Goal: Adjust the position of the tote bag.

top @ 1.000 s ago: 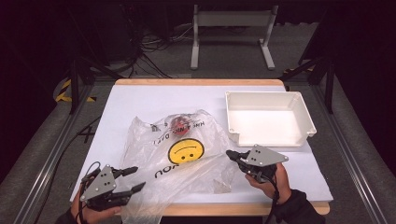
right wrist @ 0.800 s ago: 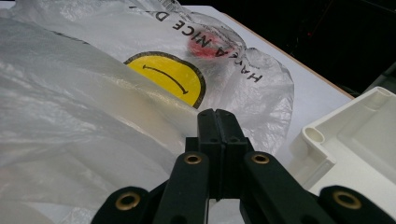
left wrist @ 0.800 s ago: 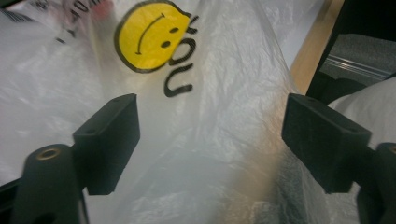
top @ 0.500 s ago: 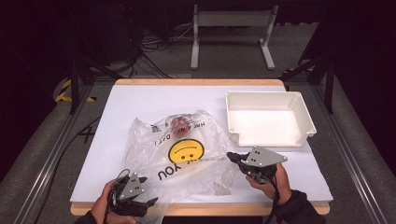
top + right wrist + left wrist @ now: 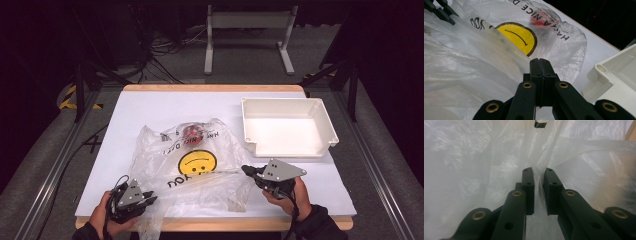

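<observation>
A clear plastic bag (image 5: 195, 165) with a yellow smiley face lies crumpled on the white table, and a red thing (image 5: 192, 132) is inside it near the far end. My left gripper (image 5: 151, 199) sits at the bag's near left corner. Its jaws have just been closing, and in the left gripper view (image 5: 539, 173) a fold of the film (image 5: 469, 165) is pinched between them. My right gripper (image 5: 245, 170) is at the bag's right edge. Its jaws are pressed together (image 5: 539, 61) on the film, and a taut ridge of bag (image 5: 461, 65) runs away from the tips.
A white plastic tray (image 5: 327, 125) stands at the back right of the table, close to my right gripper, and its corner (image 5: 614, 72) is seen in the right gripper view. The table's wooden front edge (image 5: 210, 225) runs just under both hands.
My left gripper moved right and down along the front edge onto the bag's corner, and its jaws closed on the film. The right gripper stayed put.
</observation>
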`<state>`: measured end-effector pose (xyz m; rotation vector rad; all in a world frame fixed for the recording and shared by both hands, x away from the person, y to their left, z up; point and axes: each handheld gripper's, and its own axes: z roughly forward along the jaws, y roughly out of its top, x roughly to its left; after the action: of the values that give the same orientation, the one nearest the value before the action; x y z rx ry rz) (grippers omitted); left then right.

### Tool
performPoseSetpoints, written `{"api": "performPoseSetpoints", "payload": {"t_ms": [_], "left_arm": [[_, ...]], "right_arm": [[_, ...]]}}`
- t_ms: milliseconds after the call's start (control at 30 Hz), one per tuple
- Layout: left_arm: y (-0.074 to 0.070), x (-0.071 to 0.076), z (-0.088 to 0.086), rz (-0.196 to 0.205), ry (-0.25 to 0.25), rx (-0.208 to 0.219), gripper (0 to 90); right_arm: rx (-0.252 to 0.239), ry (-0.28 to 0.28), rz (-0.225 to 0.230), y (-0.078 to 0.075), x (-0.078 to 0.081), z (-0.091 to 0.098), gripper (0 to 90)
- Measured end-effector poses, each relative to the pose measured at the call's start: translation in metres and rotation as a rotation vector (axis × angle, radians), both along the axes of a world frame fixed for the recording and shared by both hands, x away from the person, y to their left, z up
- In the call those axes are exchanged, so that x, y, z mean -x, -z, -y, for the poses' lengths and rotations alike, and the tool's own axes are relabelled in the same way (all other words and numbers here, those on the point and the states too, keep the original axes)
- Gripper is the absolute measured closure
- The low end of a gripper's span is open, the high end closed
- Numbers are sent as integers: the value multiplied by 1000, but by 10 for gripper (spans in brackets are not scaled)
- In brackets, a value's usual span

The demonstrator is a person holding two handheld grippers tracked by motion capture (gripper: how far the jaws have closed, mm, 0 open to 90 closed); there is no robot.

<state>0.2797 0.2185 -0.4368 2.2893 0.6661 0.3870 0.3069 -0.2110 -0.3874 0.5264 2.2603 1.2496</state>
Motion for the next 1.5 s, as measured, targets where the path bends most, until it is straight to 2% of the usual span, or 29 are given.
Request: {"api": "performPoseSetpoints", "payload": {"t_ms": [33, 67, 200, 333, 367, 400, 567, 733, 767, 800, 1000, 1100, 1133, 1500], "left_arm": [[-7, 2, -5, 16, 5, 43, 865], [-7, 2, -5, 16, 5, 43, 876], [-27, 9, -14, 96, 1, 110, 888], [-42, 11, -19, 158, -7, 148, 894], [-46, 10, -20, 174, -10, 148, 894], [-46, 10, -20, 174, -10, 148, 894], [-68, 6, -21, 250, -23, 185, 894], [-83, 1, -21, 296, -30, 203, 894], [-83, 1, -21, 296, -30, 203, 894], [-89, -2, -20, 309, -32, 223, 894], [-98, -9, -20, 341, -45, 241, 894], [-100, -12, -21, 340, -55, 254, 894], [-101, -15, -22, 339, -61, 270, 894], [-107, -28, -26, 368, -89, 287, 893]], "right_arm": [[-7, 7, 2, -1, 0, 0, 900], [-9, 5, 5, -1, 0, 1, 900], [-14, 5, 14, -4, 0, -1, 900], [-22, 7, 33, -11, 0, -3, 900], [-24, 8, 35, -12, 0, -4, 900], [-24, 8, 35, -12, 0, -4, 900], [-29, 20, 68, -24, -6, -7, 900], [-40, 34, 82, -34, -13, -9, 900], [-40, 34, 82, -34, -13, -9, 900], [-39, 34, 88, -37, -16, -11, 900], [-39, 51, 102, -46, -22, -14, 899], [-43, 56, 110, -49, -24, -15, 900], [-45, 60, 116, -52, -28, -16, 900], [-55, 88, 146, -68, -46, -23, 900]]}}
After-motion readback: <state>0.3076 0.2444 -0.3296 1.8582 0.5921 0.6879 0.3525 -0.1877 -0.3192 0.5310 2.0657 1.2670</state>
